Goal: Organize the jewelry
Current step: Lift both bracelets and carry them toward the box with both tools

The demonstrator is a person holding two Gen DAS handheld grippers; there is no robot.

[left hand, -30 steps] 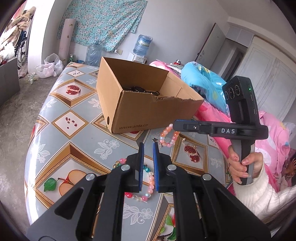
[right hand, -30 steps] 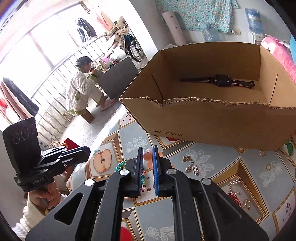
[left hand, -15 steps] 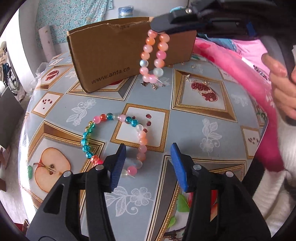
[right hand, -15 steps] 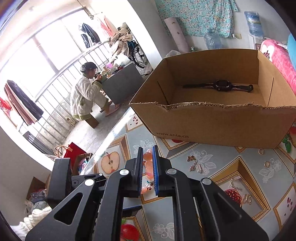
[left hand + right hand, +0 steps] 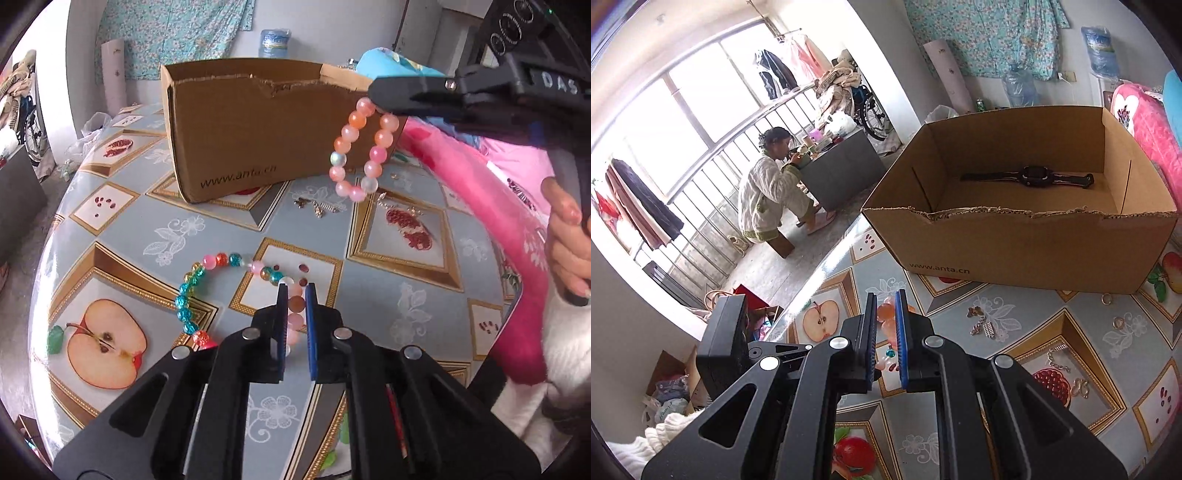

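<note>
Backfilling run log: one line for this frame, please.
left gripper: closing on multicolor bracelet on table | right gripper: shut on pink bracelet, hanging | cardboard box: watch inside

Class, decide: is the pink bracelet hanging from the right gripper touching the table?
Apart. In the left wrist view the pink bracelet dangles from the right gripper, its lowest beads hanging clear above the table.
</note>
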